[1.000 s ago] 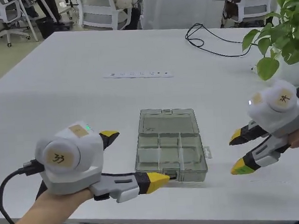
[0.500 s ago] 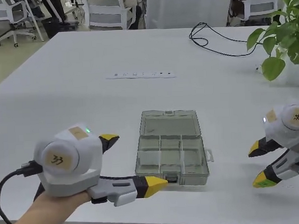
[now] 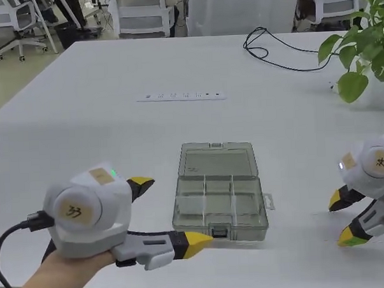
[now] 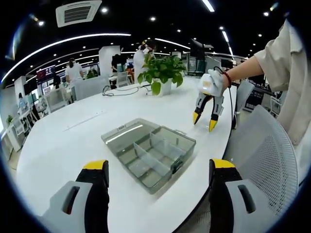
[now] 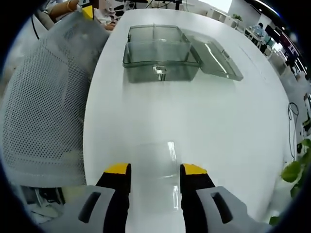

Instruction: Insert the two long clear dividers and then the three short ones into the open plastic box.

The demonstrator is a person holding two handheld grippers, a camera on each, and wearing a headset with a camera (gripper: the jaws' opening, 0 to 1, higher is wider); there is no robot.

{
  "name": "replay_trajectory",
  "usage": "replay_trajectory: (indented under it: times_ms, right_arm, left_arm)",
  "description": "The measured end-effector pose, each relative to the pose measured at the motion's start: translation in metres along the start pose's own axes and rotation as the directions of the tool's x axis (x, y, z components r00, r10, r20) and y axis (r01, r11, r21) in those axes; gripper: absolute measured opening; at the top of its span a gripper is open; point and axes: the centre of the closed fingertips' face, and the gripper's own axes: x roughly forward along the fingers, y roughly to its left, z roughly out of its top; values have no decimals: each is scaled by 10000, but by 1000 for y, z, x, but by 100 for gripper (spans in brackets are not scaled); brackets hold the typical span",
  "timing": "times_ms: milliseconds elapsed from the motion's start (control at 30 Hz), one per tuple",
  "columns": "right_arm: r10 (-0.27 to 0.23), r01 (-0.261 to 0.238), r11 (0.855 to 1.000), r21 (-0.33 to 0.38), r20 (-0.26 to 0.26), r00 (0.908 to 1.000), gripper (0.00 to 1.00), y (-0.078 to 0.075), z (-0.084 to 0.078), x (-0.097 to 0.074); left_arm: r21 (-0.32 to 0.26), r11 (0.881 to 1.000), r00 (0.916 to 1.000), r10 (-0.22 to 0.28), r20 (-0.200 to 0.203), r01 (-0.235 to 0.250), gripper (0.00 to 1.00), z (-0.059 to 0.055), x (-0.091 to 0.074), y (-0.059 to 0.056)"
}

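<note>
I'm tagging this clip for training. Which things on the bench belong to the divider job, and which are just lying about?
Job in hand:
plastic box, lid open
clear dividers standing in it
left gripper, open
right gripper, open

Lying about:
white power strip
black cable
potted plant
office chairs beyond the table

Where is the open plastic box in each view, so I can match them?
Head view: plastic box lower centre, lid open toward the far side.
Left gripper view: plastic box centre, set diagonally.
Right gripper view: plastic box top, left of centre, latch facing camera.
Shared landmark: potted plant, upper right, upper centre, lower right edge respectively.
</note>
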Motion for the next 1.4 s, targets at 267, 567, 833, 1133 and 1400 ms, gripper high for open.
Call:
replay_trajectory:
  times_ms: [267,567,833,1133,1400]
  right_arm:
    - [113,-118,9995,306,152,9998,39,-2,-3,1]
    - [65,-79,9991,424,337,9994,34,-4,-1,1]
    - [9,-24,9988,494,303,9995,33,-4,0,0]
    - [-516,473,9963,723,593,9969,32,-6,6,-3]
    - [-1348,1288,9902,542,1270,9827,32,-13,34,-19]
  left_arm:
    - [17,10000,10000,24,-84,-23,85,-1,1,2]
    - [93,10000,10000,-2,-89,3,85,2,1,4]
    - [102,9999,9999,-11,-165,13,84,1,-1,4]
    - [-31,10000,9998,-64,-198,63,83,0,-2,4]
    - [-56,9999,9996,-156,-237,155,81,-1,-2,2]
